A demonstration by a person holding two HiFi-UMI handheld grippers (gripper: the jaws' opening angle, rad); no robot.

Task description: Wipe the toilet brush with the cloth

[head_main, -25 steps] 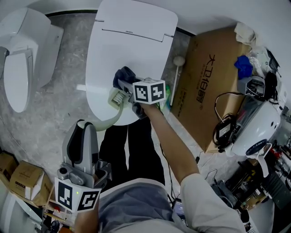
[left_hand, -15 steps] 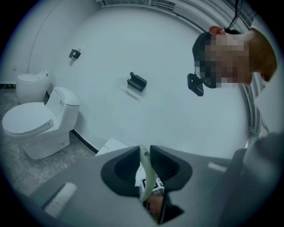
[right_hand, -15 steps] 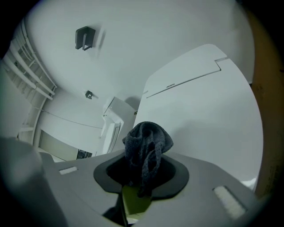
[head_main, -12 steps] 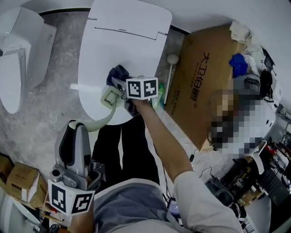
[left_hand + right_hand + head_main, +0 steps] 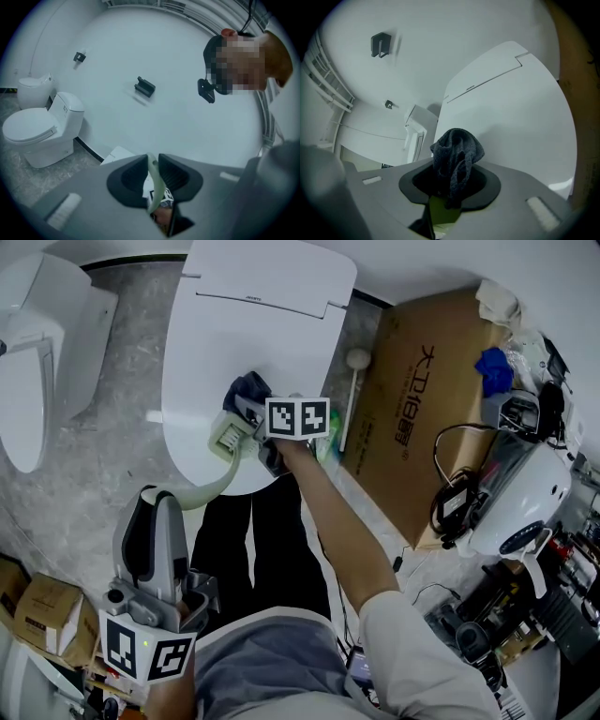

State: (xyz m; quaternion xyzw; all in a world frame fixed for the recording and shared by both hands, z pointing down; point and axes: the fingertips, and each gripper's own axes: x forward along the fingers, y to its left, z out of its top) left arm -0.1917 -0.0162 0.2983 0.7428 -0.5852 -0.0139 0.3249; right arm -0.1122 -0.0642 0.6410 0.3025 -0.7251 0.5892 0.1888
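Observation:
In the head view a pale green toilet brush curves from its handle (image 5: 202, 493) up to its square head (image 5: 227, 437), which lies over the closed toilet lid (image 5: 272, 306). My left gripper (image 5: 165, 499) at the lower left is shut on the handle (image 5: 153, 180). My right gripper (image 5: 247, 414), under its marker cube, is shut on a dark grey cloth (image 5: 247, 392) that touches the brush head. In the right gripper view the cloth (image 5: 457, 158) bunches up out of the jaws of that gripper (image 5: 454, 177).
A second white toilet (image 5: 42, 352) stands at the left. A cardboard box (image 5: 422, 418) lies on the right, with a white round-headed stick (image 5: 354, 371) leaning beside it. Cables and equipment (image 5: 511, 512) crowd the far right. Small cartons (image 5: 47, 629) sit at the lower left.
The head view shifted a little a second ago. Both grippers keep their hold, and the cloth stays against the brush head over the lid.

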